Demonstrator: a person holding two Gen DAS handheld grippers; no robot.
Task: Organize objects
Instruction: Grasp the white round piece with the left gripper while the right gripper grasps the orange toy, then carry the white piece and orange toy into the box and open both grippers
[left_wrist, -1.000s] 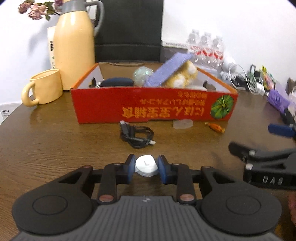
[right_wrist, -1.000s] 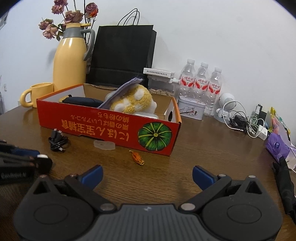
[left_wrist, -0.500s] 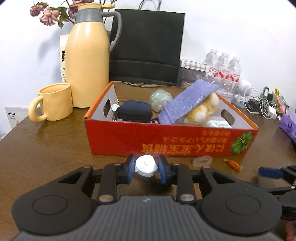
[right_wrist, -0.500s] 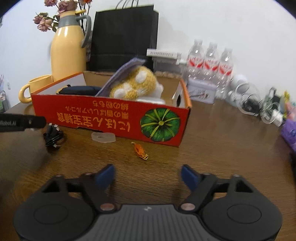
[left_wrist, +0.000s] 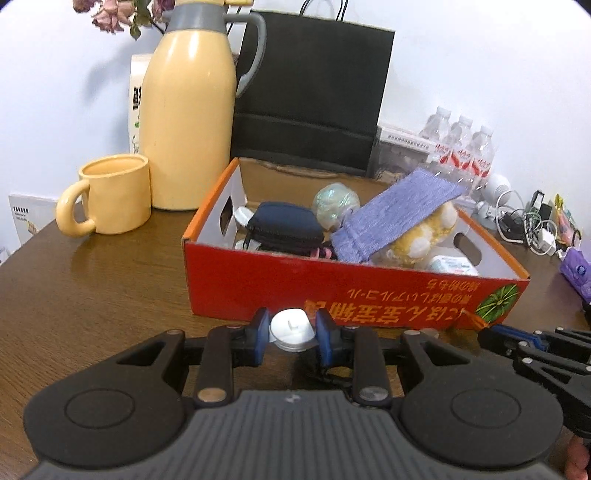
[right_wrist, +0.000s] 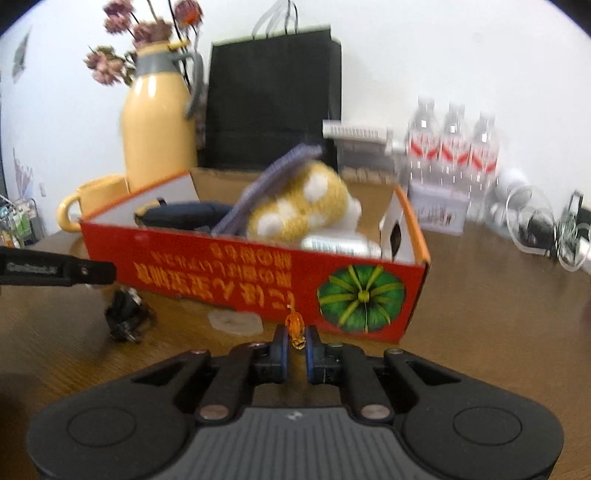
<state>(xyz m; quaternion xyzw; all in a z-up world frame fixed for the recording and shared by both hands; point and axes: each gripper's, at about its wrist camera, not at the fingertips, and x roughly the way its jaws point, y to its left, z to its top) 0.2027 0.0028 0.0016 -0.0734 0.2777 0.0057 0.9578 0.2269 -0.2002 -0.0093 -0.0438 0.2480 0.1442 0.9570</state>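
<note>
At lower centre, the left gripper (left_wrist: 291, 332) is clamping a white cap (left_wrist: 290, 328), flat face up. The right gripper (right_wrist: 296, 345) is pinching an orange charm (right_wrist: 296, 326), long axis pointing away toward the box (right_wrist: 229, 266), which is holding a pouch (left_wrist: 284, 227), cloth (left_wrist: 395, 210) and plush (right_wrist: 299, 208).

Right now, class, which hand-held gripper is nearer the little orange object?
Right. The right hand-held gripper is shut on the little orange object; the left hand-held gripper is off to its left.
</note>
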